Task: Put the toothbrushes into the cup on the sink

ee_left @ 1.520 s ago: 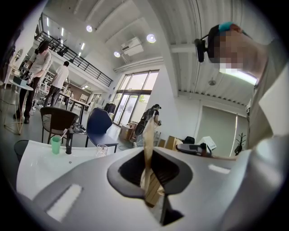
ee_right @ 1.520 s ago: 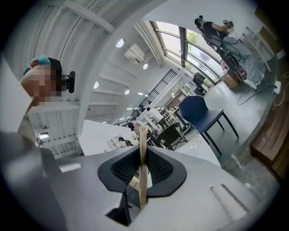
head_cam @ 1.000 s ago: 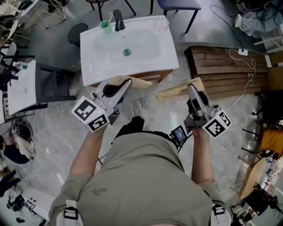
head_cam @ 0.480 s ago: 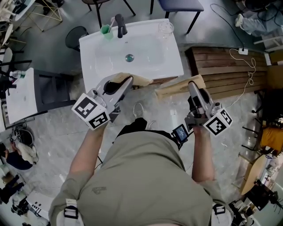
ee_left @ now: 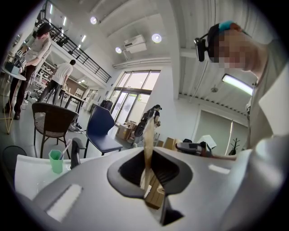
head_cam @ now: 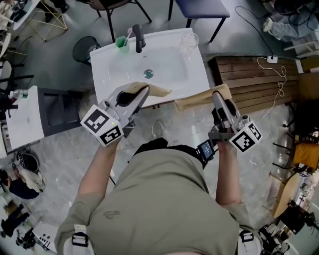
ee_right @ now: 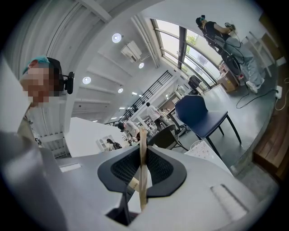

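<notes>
The white sink (head_cam: 164,74) stands ahead of me. A green cup (head_cam: 121,43) with a pale toothbrush (head_cam: 129,34) in it sits at the sink's back left, beside the black faucet (head_cam: 139,38). A clear glass cup (head_cam: 189,40) is at its back right. My left gripper (head_cam: 142,92) is shut on a flat tan toothbrush pack (head_cam: 155,90) over the sink's front edge. My right gripper (head_cam: 217,97) is shut on a second tan pack (head_cam: 197,101), right of the sink. In the left gripper view the pack (ee_left: 148,144) stands edge-on between the jaws, with the green cup (ee_left: 56,161) at left. The right gripper view shows its pack (ee_right: 142,178) the same way.
A slatted wooden platform (head_cam: 249,79) lies right of the sink with a white cable and plug (head_cam: 271,59) on it. A blue chair (head_cam: 202,7) and a dark chair (head_cam: 107,4) stand behind the sink. A black cabinet (head_cam: 60,105) and white table (head_cam: 22,112) are at left.
The sink has slid lower and nearer in the head view as the person moves toward it. Both grippers keep their tan packs; the left one now reaches over the sink's front edge.
</notes>
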Available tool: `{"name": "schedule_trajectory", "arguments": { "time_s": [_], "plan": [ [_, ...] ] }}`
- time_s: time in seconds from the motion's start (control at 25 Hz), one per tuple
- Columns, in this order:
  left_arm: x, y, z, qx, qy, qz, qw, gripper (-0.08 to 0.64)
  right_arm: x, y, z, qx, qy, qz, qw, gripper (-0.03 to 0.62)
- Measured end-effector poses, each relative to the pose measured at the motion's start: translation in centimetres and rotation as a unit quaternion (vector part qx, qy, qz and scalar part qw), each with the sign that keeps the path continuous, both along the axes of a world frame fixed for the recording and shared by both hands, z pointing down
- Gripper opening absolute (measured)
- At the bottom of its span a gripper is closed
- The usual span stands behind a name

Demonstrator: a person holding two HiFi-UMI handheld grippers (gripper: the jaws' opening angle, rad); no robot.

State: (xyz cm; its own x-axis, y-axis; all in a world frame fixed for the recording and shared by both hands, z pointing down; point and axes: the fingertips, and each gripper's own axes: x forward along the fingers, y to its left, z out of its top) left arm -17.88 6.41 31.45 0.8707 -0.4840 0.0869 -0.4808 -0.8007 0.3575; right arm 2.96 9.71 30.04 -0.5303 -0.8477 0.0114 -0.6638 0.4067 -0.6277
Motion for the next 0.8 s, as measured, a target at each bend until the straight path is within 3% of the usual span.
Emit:
{"name": "schedule_trajectory", "arguments": {
  "time_s": [0.8],
  "plan": [
    [0.2, -3.4, 0.5, -0.004, -0.003, 0.0, 1.0, 0.034, 0.8, -3.7, 0.7, -0.005, 0.0, 0.006, 1.0, 0.055]
  ]
}}
